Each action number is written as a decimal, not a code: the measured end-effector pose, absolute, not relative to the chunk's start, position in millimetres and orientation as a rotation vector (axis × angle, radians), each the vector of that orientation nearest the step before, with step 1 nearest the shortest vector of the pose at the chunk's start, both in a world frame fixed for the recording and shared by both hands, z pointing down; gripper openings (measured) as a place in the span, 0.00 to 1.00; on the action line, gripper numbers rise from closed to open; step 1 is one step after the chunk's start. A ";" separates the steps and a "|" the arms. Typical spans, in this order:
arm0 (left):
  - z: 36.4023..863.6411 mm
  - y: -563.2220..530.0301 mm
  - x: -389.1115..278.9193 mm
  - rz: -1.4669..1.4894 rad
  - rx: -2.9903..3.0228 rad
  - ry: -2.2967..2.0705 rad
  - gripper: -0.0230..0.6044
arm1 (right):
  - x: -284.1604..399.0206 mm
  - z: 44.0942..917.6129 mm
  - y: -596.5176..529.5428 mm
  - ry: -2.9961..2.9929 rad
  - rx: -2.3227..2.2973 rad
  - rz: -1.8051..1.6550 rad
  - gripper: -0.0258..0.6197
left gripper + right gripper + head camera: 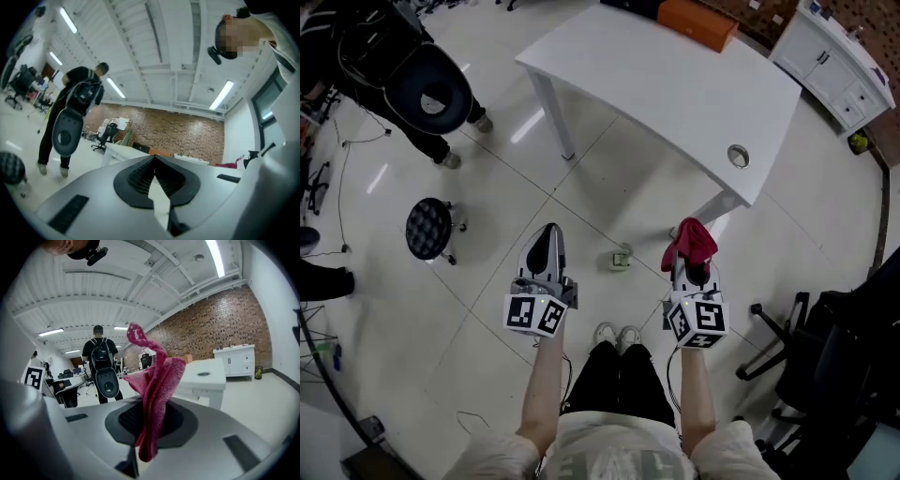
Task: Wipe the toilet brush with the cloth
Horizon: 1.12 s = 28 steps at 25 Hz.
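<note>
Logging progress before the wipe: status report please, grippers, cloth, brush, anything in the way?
Left gripper shut, empty. Right gripper shut on pink cloth. Toilet brush in no view. White table ahead; small object on the floor.

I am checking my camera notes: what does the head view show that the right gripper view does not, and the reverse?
Only the head view: a black stool and the person's white shoes. Only the right gripper view: the brick wall and ceiling lights. Both: the red cloth pinched by the right gripper, and the white table.
</note>
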<state>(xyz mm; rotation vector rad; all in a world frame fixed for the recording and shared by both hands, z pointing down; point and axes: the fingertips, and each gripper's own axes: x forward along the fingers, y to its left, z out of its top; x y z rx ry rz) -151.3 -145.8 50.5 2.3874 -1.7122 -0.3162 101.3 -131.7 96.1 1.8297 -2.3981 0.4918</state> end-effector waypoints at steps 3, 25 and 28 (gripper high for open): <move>-54.1 -107.3 -137.9 -0.288 2.467 -1.663 0.04 | 105.2 -8.1 -87.8 -2.425 1.833 0.489 0.09; -142.2 381.5 -93.3 -0.506 2.525 -1.575 0.04 | 92.2 -103.2 381.3 -2.616 1.698 0.310 0.09; -147.0 404.6 -95.7 -0.501 2.542 -1.543 0.04 | 85.9 -113.6 405.3 -2.619 1.697 0.294 0.09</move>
